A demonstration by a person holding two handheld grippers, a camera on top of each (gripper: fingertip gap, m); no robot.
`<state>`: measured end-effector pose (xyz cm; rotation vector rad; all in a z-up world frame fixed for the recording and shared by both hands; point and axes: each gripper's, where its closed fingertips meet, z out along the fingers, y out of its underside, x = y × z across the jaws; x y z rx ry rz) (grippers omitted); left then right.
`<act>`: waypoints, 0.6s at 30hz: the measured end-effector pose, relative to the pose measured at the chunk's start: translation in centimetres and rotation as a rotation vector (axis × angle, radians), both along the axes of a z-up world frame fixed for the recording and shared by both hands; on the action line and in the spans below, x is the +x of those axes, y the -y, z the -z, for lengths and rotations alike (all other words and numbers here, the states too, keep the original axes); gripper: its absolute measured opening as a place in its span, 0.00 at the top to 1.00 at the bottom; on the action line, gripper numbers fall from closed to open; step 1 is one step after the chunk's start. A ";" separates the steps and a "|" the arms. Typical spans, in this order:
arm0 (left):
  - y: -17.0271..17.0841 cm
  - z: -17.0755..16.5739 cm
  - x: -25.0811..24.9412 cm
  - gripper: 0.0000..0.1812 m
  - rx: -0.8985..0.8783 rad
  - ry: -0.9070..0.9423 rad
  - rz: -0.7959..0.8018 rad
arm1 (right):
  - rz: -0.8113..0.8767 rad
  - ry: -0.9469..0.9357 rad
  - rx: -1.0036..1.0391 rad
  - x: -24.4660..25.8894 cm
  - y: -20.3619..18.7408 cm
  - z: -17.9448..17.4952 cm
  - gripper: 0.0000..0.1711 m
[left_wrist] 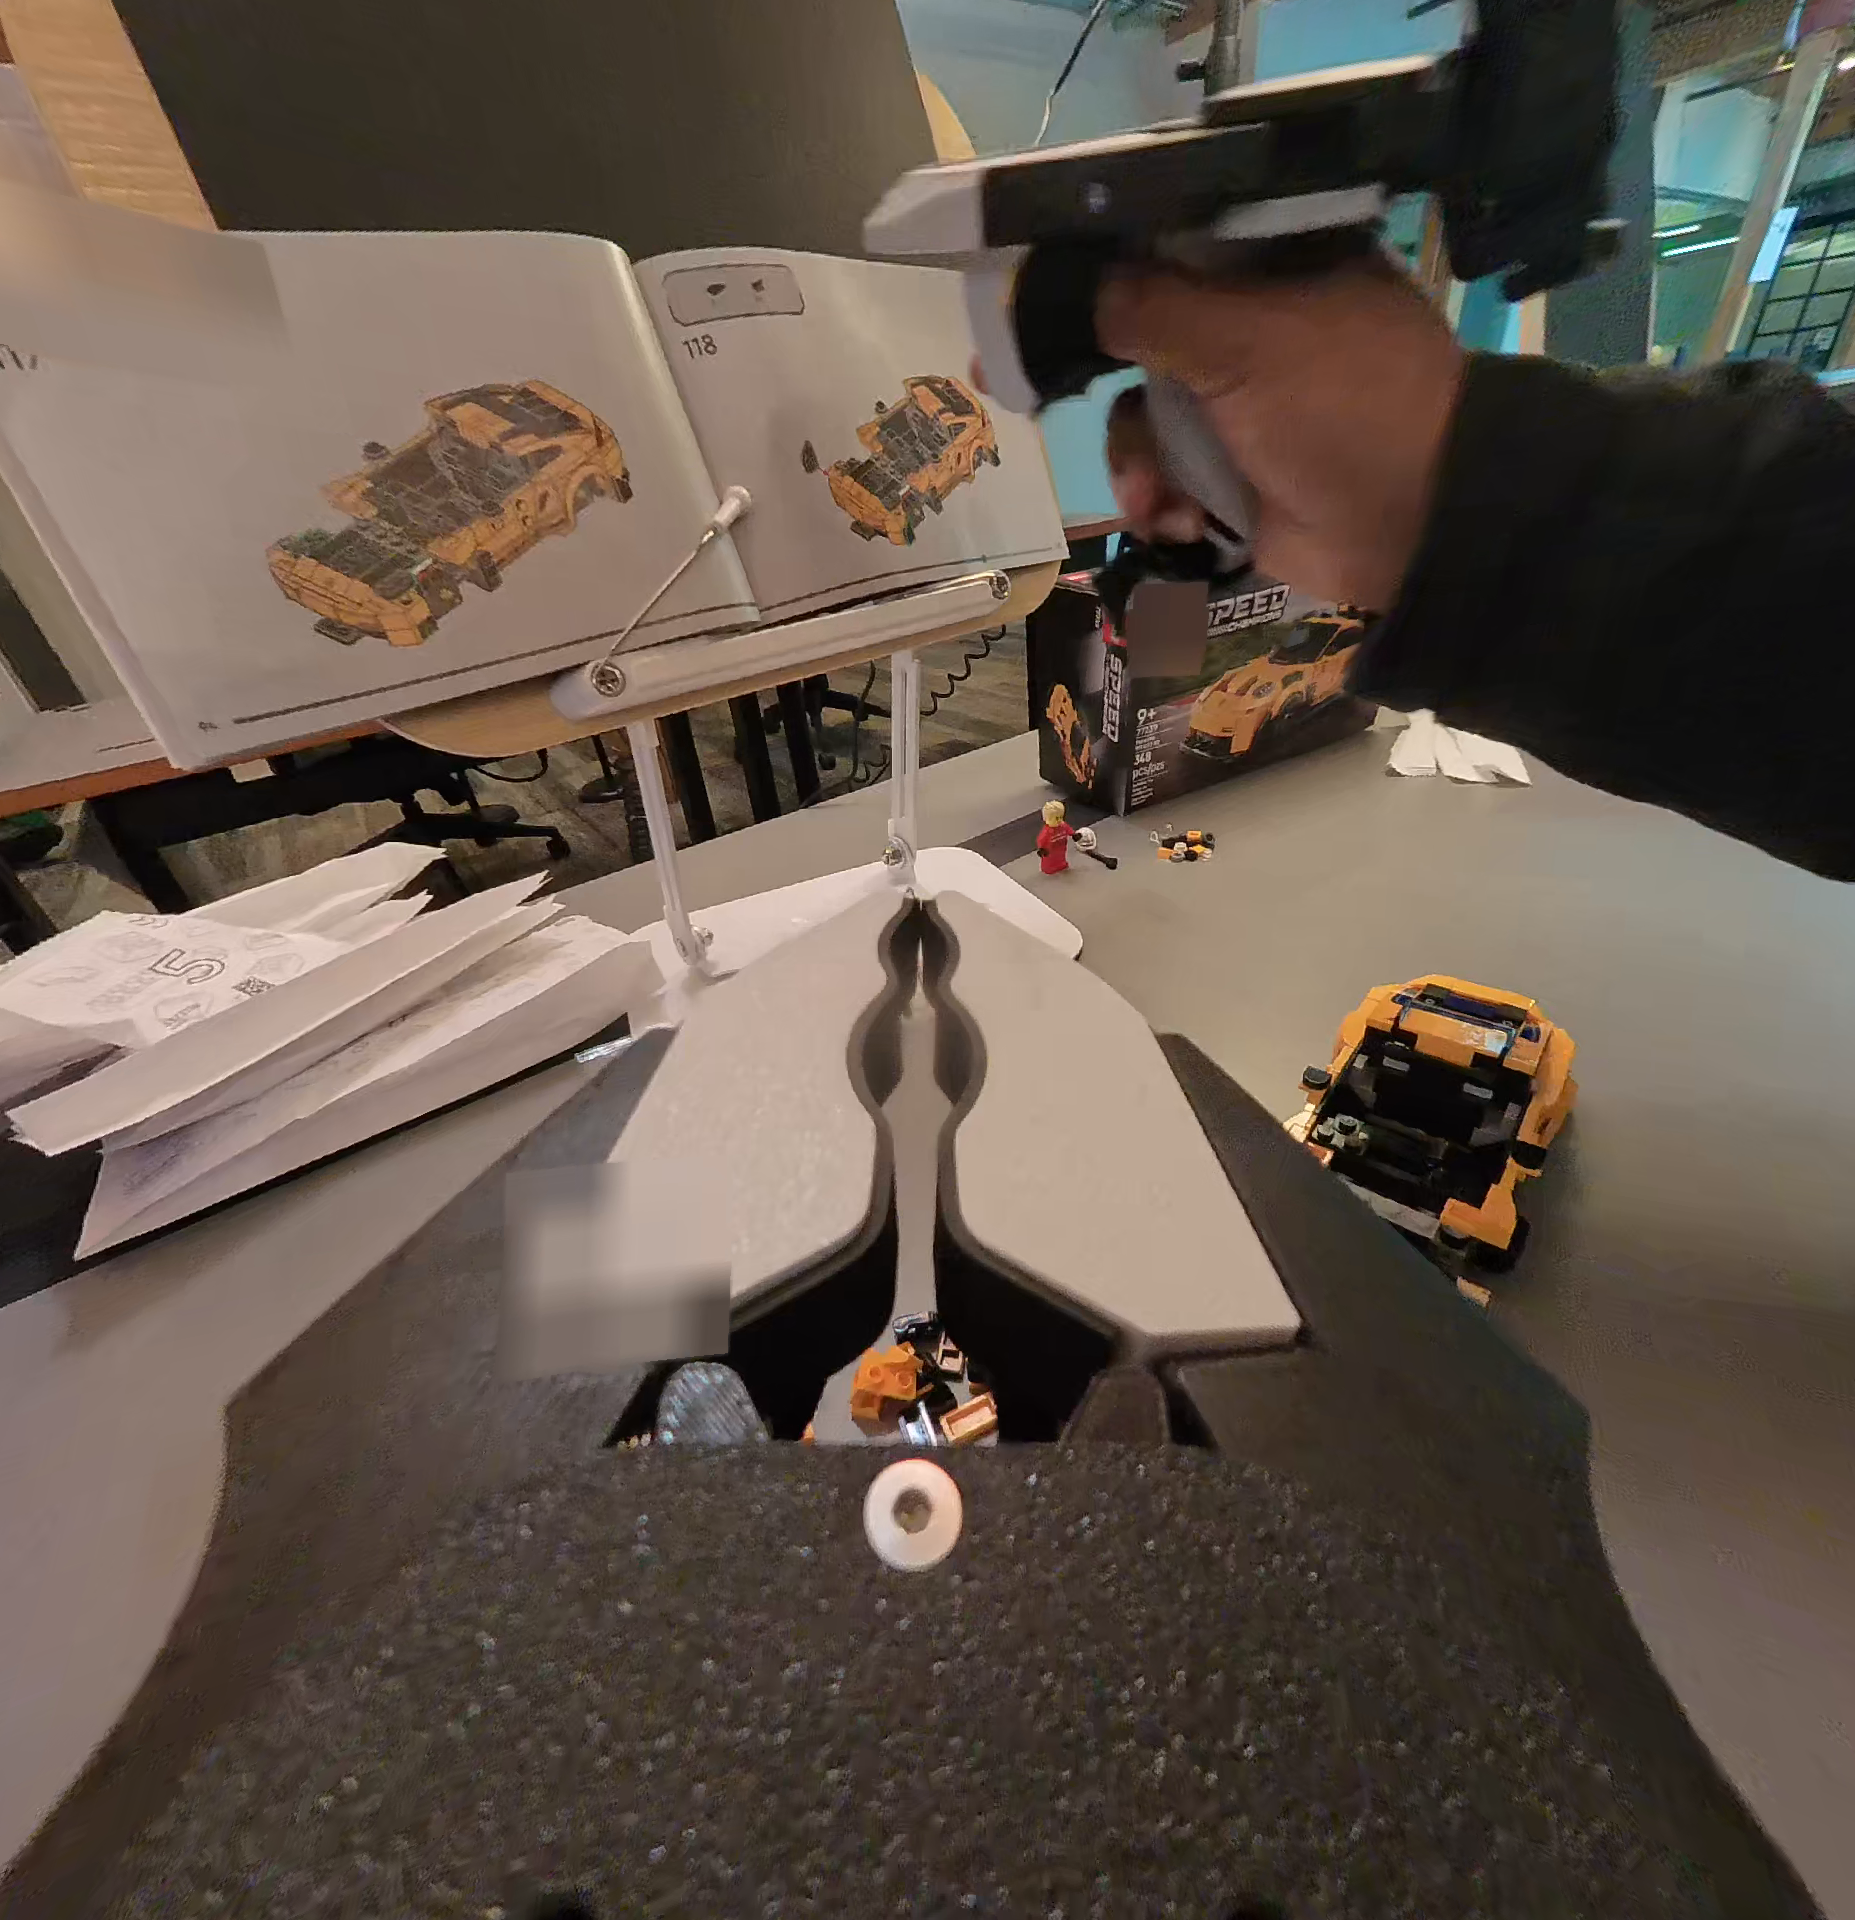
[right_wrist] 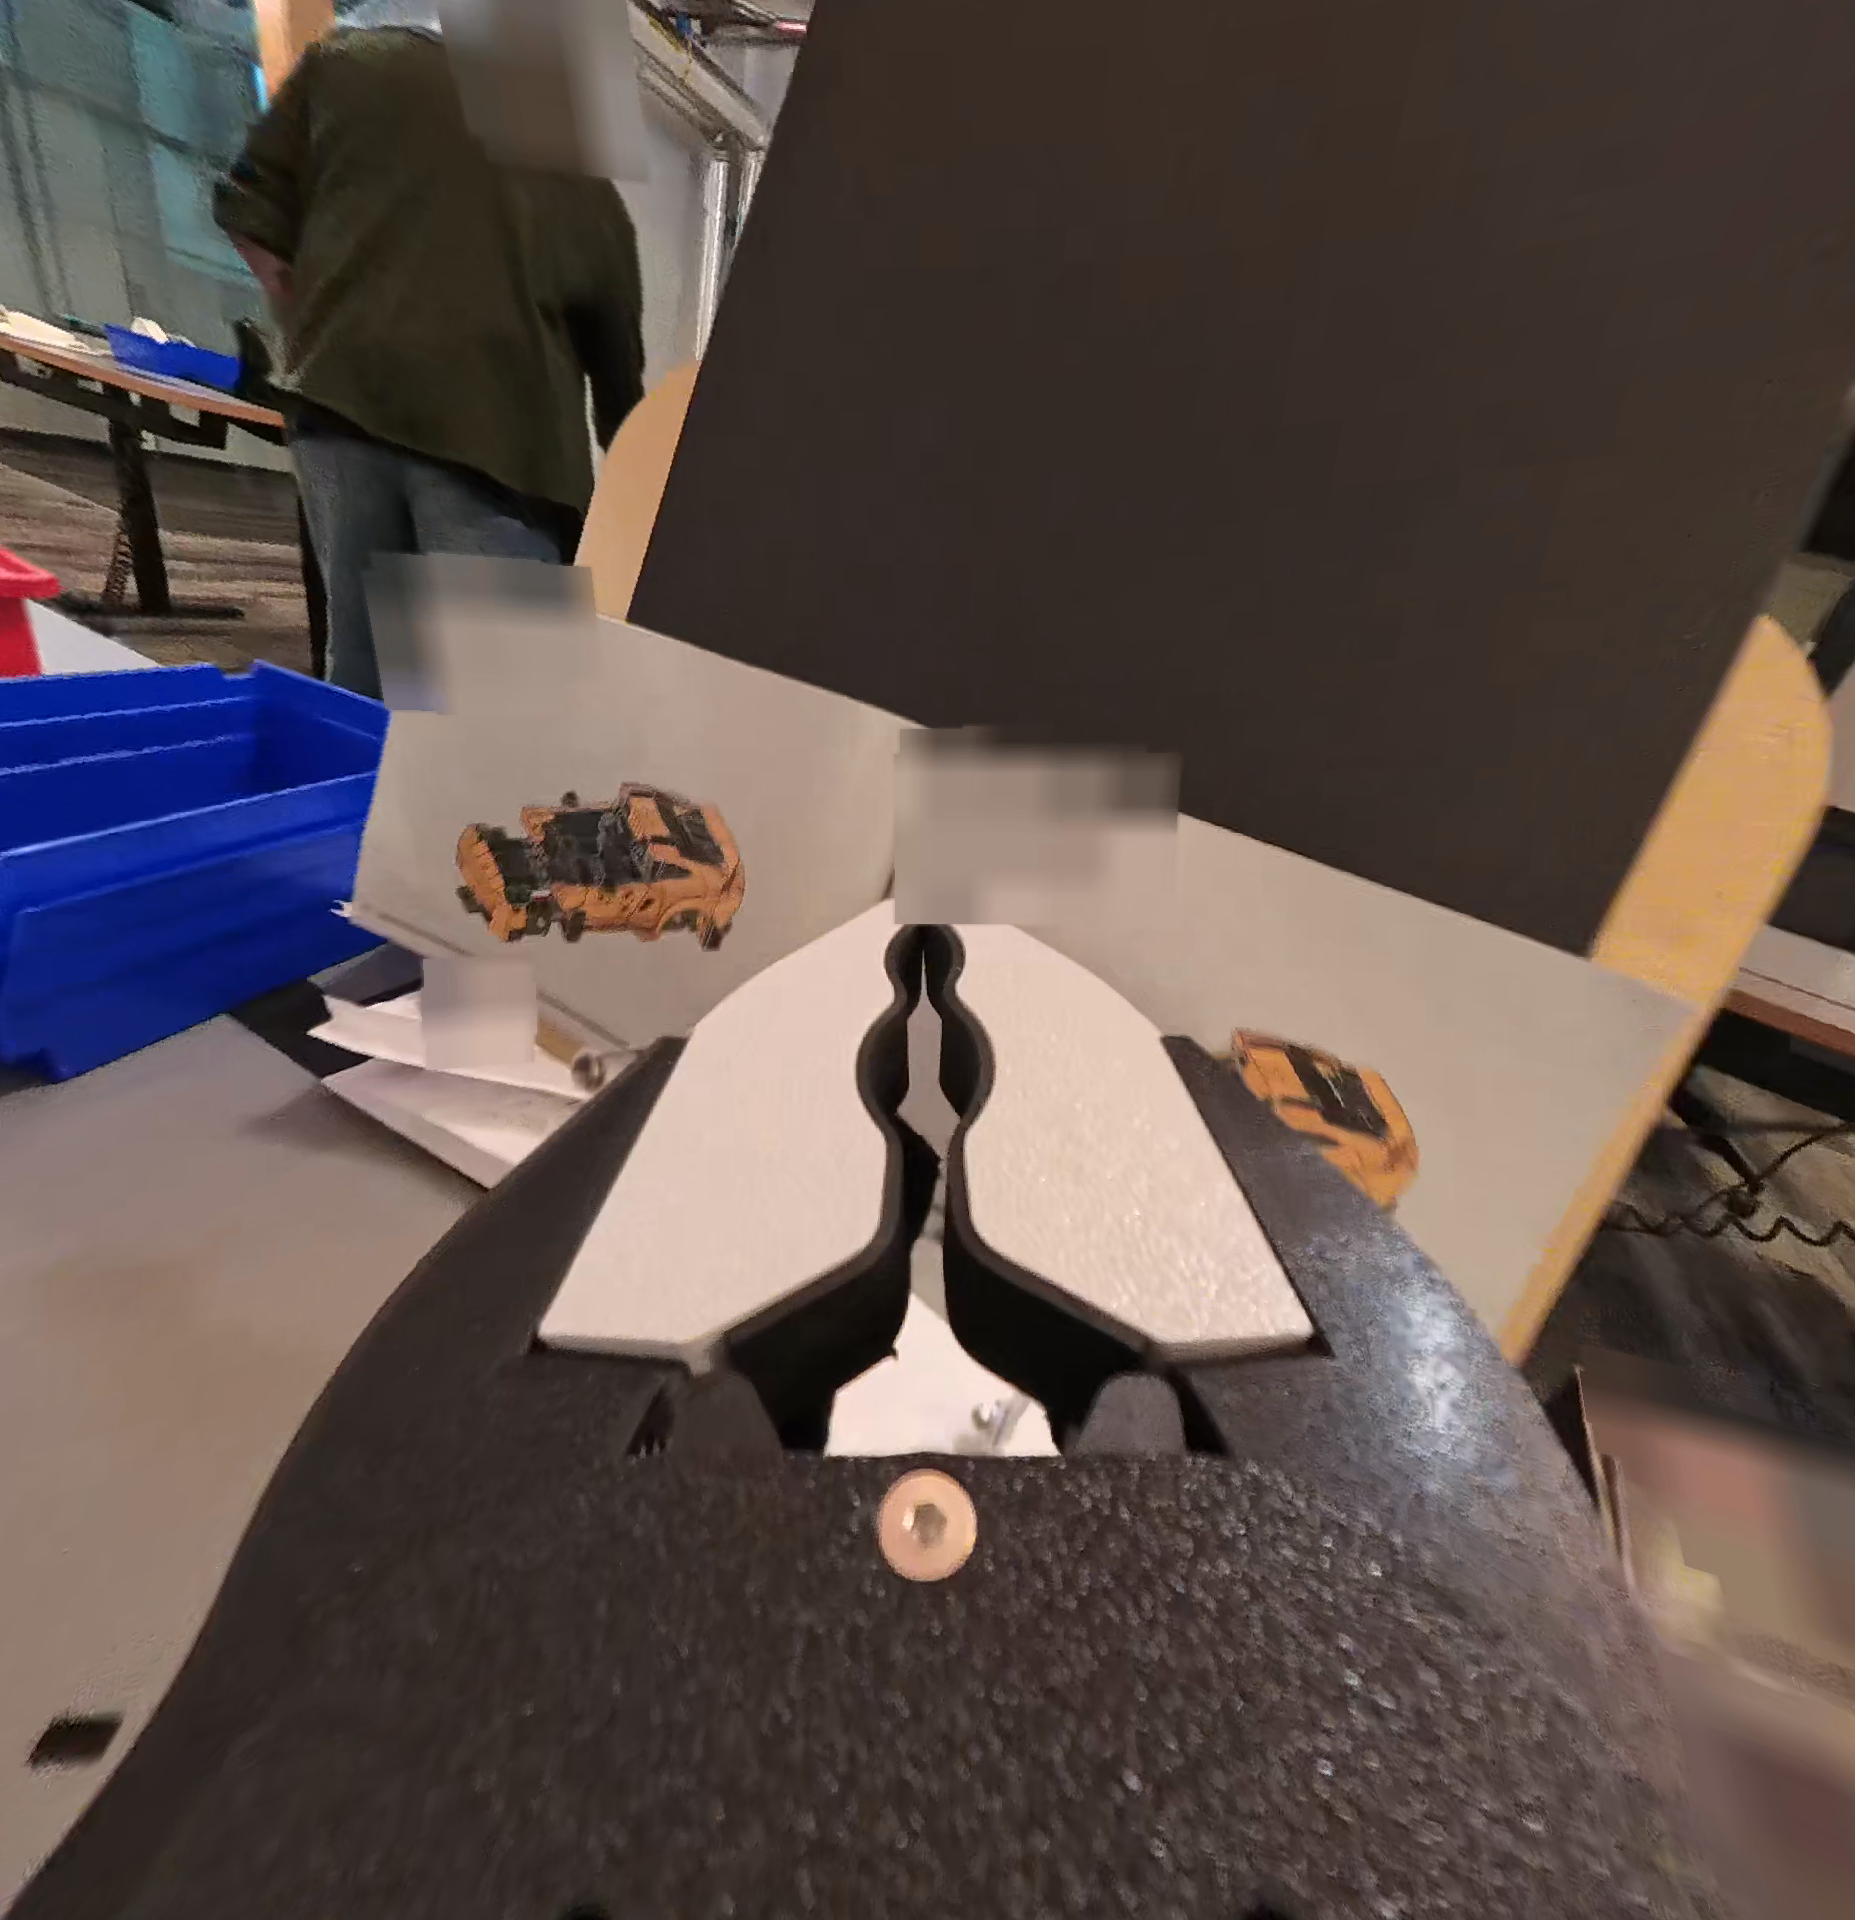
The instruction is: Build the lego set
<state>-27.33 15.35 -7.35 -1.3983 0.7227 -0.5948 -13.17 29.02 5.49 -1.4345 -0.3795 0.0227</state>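
The left gripper [left_wrist: 918, 914] hangs above the grey table [left_wrist: 1525, 935] with its fingers pressed together on nothing. The partly built orange Lego car [left_wrist: 1442, 1112] sits on the table just to the right of this gripper, apart from it. A heap of loose orange and black bricks [left_wrist: 918, 1387] shows through the gap low between the fingers.

The right gripper [right_wrist: 925, 940], also closed and empty, points at the open instruction booklet [right_wrist: 632, 790] on its stand; in the left wrist view it is raised near the booklet's right edge.

Toward the table's far edge stand a red minifigure [left_wrist: 1055, 836], a few small pieces [left_wrist: 1185, 844] and the set's box [left_wrist: 1203, 686]. Torn paper bags [left_wrist: 279, 1029] lie at the left, and a blue bin [right_wrist: 154, 842] sits beyond them.
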 end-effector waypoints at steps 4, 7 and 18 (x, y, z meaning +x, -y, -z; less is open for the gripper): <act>-0.3 0.5 -0.1 1.00 -0.028 -0.001 0.006 | 0.017 0.027 -0.010 -0.3 -3.5 0.1 1.00; -0.4 0.8 0.0 1.00 -0.062 0.011 0.023 | 0.024 0.046 -0.021 -0.3 -5.1 0.6 1.00; -0.4 1.3 0.1 1.00 -0.097 0.027 0.045 | 0.048 0.047 0.012 2.1 -5.6 1.2 1.00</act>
